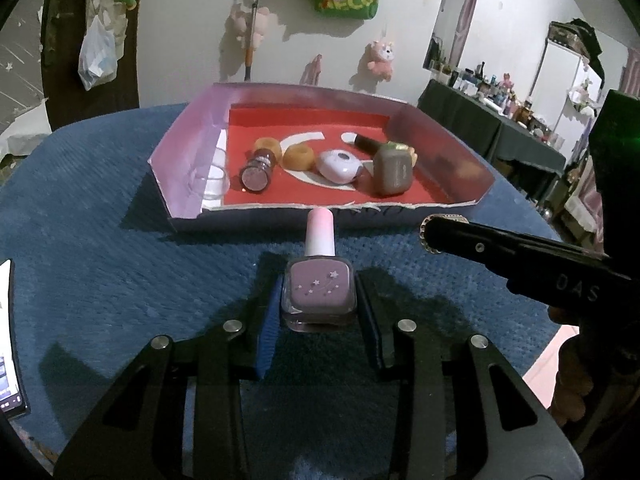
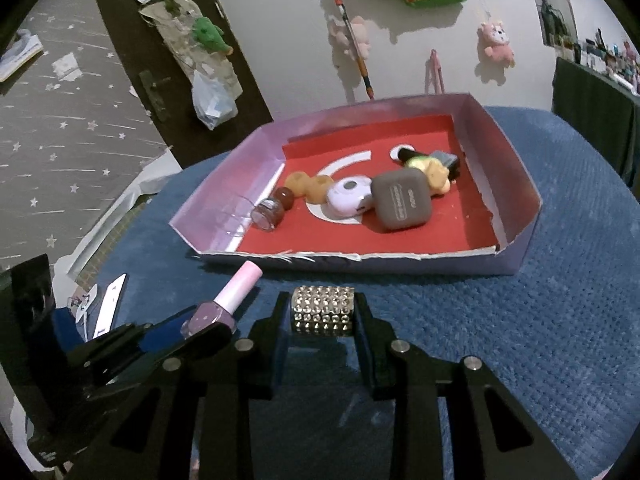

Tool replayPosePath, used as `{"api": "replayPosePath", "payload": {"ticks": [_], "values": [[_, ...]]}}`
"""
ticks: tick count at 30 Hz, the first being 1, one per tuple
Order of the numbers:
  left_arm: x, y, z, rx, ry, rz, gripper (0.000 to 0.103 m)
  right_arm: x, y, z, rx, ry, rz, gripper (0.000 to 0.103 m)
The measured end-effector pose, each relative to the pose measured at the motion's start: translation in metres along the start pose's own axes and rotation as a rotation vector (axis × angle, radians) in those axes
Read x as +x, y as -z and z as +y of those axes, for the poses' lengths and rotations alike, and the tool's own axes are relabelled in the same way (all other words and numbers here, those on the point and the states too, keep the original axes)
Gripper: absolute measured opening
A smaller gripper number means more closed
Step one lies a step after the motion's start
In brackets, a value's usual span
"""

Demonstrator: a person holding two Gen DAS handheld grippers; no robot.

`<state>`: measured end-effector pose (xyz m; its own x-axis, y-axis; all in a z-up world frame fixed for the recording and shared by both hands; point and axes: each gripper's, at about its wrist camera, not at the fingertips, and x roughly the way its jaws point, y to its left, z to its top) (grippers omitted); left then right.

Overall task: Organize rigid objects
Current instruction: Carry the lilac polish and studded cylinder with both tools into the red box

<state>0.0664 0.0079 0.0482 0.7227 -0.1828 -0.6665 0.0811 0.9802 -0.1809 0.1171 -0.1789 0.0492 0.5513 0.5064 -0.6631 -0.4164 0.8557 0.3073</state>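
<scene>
Left gripper (image 1: 318, 312) clenched on nail polish bottle (image 1: 319, 294), cap upright toward 12 o'clock; right gripper (image 2: 322, 312) grasping studded block (image 2: 322, 310), long axis across the jaws. Tray (image 1: 184, 152) lies at 12 o'clock beyond both on the table (image 1: 100, 240), roughly equally near; likely drop-off.

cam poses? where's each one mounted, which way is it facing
Left wrist: on the left gripper, looking down its fingers at a nail polish it grips, tray beyond; right gripper enters at right.
Right wrist: on the right gripper, clamped on a studded block, facing the tray; left gripper at lower left.
Shared: tray, polish, block, blue cloth.
</scene>
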Motion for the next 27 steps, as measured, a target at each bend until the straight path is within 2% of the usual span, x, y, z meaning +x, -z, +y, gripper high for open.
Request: {"api": "replayPosePath", "payload": {"ticks": [16, 27], "values": [[-0.014, -0.016, 0.002, 0.002, 0.000, -0.060, 0.034, -0.014, -0.005, 0.008, -0.010, -0.030, -0.029, 0.032], [-0.014, -0.040, 0.004, 0.025, -0.004, -0.098, 0.034, -0.014, -0.019, 0.005, -0.014, -0.041, -0.043, 0.032]]}}
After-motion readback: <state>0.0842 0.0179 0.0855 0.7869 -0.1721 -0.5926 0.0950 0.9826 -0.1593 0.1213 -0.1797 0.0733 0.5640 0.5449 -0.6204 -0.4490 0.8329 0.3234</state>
